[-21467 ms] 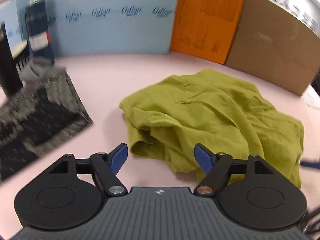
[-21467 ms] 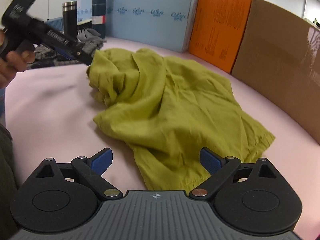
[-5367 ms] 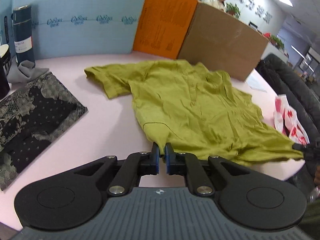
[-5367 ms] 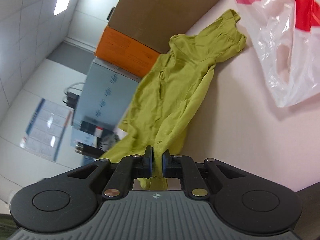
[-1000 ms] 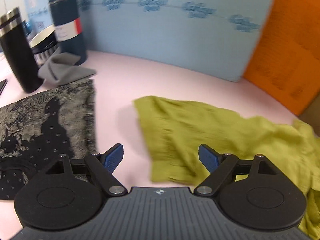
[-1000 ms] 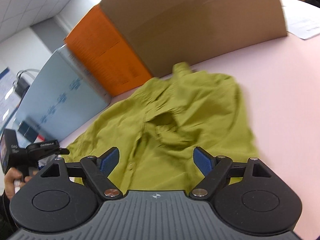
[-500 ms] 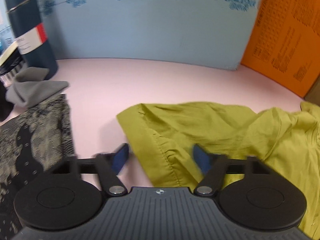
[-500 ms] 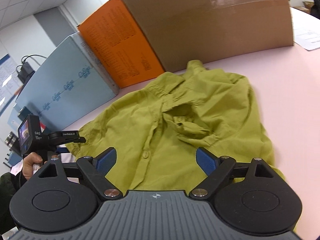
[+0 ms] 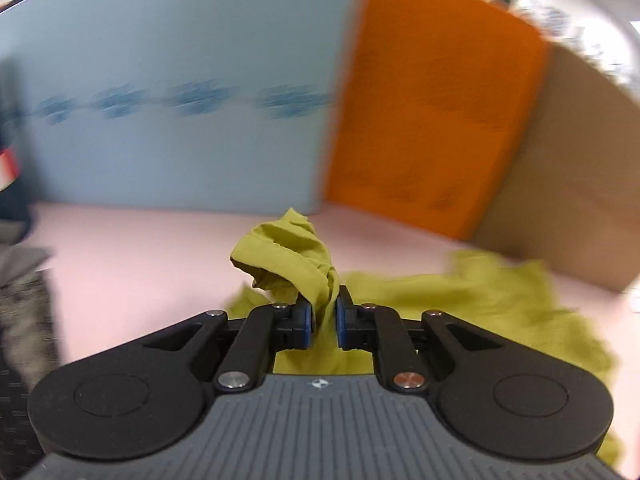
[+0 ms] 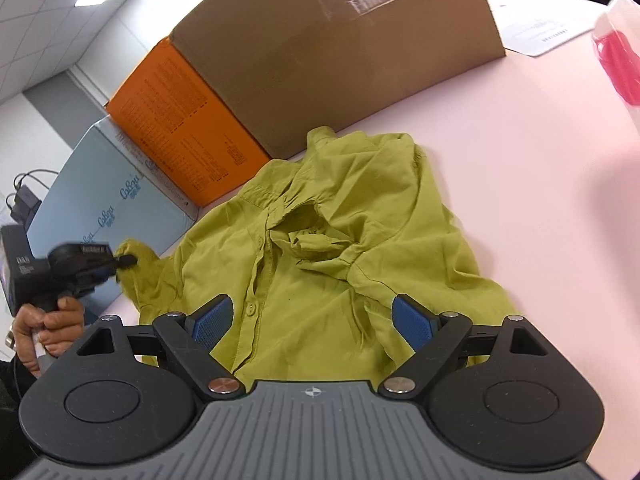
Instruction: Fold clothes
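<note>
An olive-green button shirt (image 10: 320, 240) lies spread front-up on the pink table (image 10: 540, 180). In the left wrist view the shirt (image 9: 480, 296) trails off to the right. Its left sleeve (image 9: 288, 256) is bunched and raised off the table. My left gripper (image 9: 323, 312) has its jaws closing, and the blue pads pinch the sleeve cloth. The right wrist view shows that left gripper (image 10: 128, 259) at the sleeve end, held by a hand (image 10: 44, 320). My right gripper (image 10: 312, 320) stands open low over the shirt's button placket, with nothing pinched.
A blue board (image 9: 160, 100), an orange box (image 9: 432, 112) and a cardboard box (image 9: 568, 184) wall the table's far side. A dark patterned cloth (image 9: 24, 320) lies at left. A red-and-white plastic bag (image 10: 616, 68) and a paper sheet (image 10: 540, 32) sit at far right.
The left gripper's jaws have come together on the sleeve and raised it, swinging toward the right. The right gripper stays open and has shifted slightly over the shirt.
</note>
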Action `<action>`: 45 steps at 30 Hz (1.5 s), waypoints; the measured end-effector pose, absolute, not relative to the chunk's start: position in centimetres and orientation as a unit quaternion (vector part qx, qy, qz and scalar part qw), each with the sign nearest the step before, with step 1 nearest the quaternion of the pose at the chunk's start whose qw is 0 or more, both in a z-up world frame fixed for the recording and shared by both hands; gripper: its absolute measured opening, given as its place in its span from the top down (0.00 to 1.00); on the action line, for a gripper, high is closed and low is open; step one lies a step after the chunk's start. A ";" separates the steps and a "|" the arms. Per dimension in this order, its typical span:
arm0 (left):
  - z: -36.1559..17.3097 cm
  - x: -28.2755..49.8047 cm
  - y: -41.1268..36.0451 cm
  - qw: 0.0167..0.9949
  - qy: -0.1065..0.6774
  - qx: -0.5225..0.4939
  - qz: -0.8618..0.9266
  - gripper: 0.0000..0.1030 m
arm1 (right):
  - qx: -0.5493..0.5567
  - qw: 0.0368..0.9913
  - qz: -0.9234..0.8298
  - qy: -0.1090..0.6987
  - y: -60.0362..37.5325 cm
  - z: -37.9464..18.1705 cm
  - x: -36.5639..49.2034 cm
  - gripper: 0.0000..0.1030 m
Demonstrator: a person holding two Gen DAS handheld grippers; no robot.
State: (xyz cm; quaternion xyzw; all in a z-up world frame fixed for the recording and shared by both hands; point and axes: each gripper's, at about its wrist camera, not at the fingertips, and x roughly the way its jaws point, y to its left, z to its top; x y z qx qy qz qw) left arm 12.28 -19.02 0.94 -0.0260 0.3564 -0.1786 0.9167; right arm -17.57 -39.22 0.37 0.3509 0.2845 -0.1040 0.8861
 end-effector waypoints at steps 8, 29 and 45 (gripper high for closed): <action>-0.7 6.9 -31.6 0.879 0.378 0.059 -0.284 0.48 | 0.365 0.884 -0.107 0.271 -40.4 0.7 -19.9 0.16; -5.6 -6.1 -5.0 0.864 0.451 0.118 -0.191 0.21 | 0.370 0.882 0.056 0.286 -40.4 4.1 -2.9 0.10; -4.5 -10.8 -3.1 0.881 0.428 0.073 -0.185 0.98 | 0.191 0.905 -0.002 0.380 -34.0 1.3 3.1 0.97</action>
